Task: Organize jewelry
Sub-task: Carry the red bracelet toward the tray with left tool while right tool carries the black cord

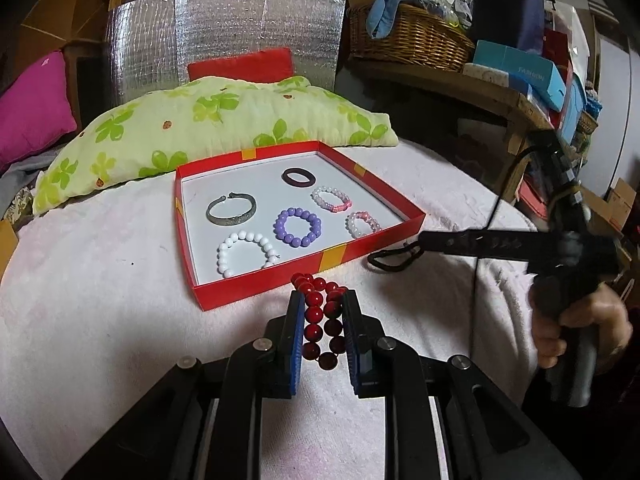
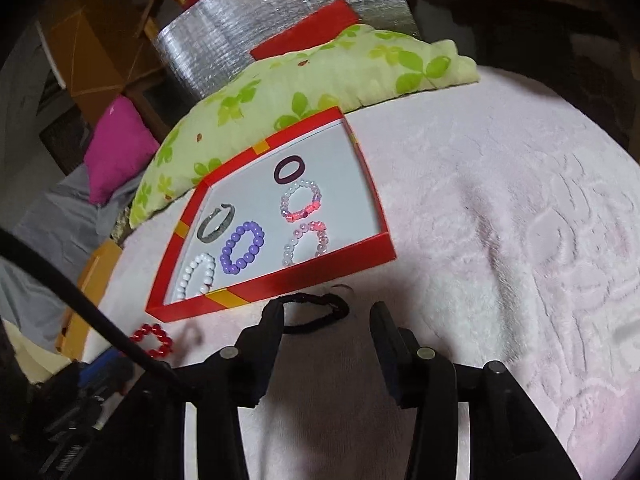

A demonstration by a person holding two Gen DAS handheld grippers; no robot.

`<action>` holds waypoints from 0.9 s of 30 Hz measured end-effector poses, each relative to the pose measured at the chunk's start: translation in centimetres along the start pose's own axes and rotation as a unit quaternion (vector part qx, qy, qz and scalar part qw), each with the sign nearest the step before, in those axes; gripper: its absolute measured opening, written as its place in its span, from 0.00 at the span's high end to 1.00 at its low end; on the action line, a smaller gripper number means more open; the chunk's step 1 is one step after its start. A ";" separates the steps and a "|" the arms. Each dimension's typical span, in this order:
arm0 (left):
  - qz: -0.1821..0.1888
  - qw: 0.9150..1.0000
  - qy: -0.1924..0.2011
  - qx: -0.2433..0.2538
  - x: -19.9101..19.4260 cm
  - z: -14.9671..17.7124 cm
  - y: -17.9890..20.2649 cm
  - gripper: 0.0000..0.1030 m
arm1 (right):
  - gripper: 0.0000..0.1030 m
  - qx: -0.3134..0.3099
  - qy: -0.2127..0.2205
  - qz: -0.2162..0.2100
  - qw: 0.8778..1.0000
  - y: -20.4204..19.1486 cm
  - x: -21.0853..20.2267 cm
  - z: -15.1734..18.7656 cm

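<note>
Left gripper (image 1: 323, 300): jaws clenched on the red bead bracelet (image 1: 322, 320), just short of the red box (image 1: 256, 280).
Right gripper (image 2: 326, 312): jaws released; black hair tie (image 2: 316, 312) on the blanket (image 2: 500, 240) between them.
Left view only: hand (image 1: 580, 328) at 3 o'clock.

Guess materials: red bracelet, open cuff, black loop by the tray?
Red bracelet: glossy beads, likely glass or plastic; sharp highlights. Cuff: dull grey metal by its sheen, with an open gap. Black loop: matte, limp and uneven, probably a fabric elastic.
</note>
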State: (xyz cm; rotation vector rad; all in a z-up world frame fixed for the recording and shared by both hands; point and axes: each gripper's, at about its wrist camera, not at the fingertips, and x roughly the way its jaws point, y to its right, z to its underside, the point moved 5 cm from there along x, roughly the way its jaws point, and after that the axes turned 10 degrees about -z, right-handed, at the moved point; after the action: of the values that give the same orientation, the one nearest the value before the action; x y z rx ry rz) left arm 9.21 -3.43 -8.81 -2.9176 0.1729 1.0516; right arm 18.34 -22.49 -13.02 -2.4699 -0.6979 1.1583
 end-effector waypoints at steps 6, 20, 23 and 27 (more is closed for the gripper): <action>0.014 1.000 0.004 -0.001 -0.6 -0.2 0.2 0.81 | 0.62 -0.021 -0.010 0.037 0.999 0.3 2.4 0.0; 0.008 1.000 0.005 -0.012 -0.6 -0.4 -0.4 0.81 | 0.94 -0.062 0.037 0.014 0.997 -2.5 -1.4 -0.4; 0.007 1.000 0.005 -0.014 -0.5 -0.4 -0.3 0.81 | 0.94 -0.058 0.058 -0.010 0.997 -2.9 -2.8 -0.8; 0.009 1.000 0.005 -0.016 -0.5 -0.4 -0.3 0.81 | 0.94 -0.036 0.071 -0.036 0.996 -2.7 -3.8 -1.5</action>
State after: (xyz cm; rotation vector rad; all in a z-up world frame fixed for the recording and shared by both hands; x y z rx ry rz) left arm 9.12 -3.11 -8.14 -2.9566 0.1840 1.0513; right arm 16.65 -22.43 -8.42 -2.5340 -0.7920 0.9360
